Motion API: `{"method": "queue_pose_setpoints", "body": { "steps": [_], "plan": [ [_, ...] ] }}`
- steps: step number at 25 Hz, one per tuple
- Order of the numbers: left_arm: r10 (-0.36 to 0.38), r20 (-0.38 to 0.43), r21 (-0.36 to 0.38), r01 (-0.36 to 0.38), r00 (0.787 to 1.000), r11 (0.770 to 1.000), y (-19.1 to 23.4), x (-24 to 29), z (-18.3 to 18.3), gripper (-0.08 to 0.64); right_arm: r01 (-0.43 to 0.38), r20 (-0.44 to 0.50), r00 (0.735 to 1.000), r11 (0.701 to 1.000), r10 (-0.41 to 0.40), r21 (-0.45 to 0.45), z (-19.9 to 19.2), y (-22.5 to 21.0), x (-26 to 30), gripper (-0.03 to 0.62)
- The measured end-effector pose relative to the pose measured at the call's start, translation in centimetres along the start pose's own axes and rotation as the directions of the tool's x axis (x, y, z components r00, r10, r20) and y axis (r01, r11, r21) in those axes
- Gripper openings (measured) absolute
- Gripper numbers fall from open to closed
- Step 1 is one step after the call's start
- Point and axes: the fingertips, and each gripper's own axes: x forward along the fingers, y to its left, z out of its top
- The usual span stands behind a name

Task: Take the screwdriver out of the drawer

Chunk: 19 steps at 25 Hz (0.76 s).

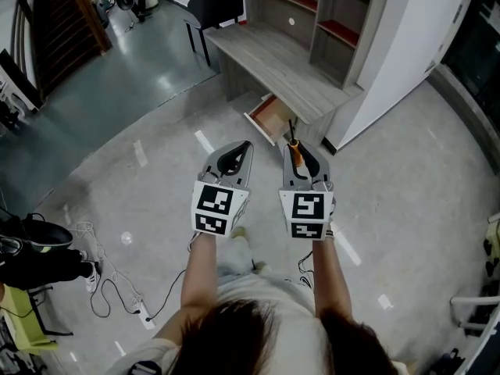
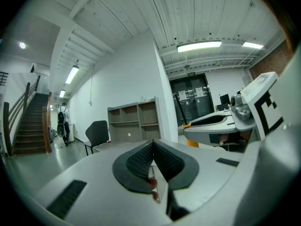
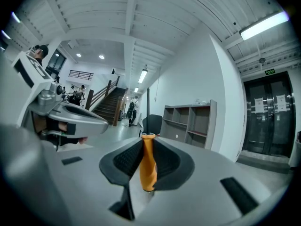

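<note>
My right gripper (image 1: 305, 160) (image 3: 148, 147) is shut on a screwdriver (image 1: 295, 148) with an orange handle (image 3: 148, 163); its thin black shaft (image 3: 147, 109) points up and away from me. The left gripper (image 1: 237, 156) (image 2: 153, 149) is held level beside it, its jaws pressed together with nothing between them. Beyond both grippers, the drawer (image 1: 269, 119) of the grey desk (image 1: 289, 65) stands pulled out, its wooden bottom showing. Both grippers hang in the air above the floor, short of the desk.
A shelf unit (image 1: 320, 14) sits on the desk's back part. A black chair (image 1: 215, 6) stands at the desk's left end. A white wall corner (image 1: 394, 61) rises at the right. Cables (image 1: 109, 276) lie on the floor at the lower left.
</note>
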Motion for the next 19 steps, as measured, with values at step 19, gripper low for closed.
{"method": "queue_pose_setpoints", "body": {
  "steps": [19],
  "plan": [
    [-0.038,0.007,-0.020,0.038,0.999,0.999,6.6,5.3,-1.1,0.017,0.024,-0.017,1.000,1.000,-0.024,-0.001,0.3,0.7,7.8,0.081]
  ]
}}
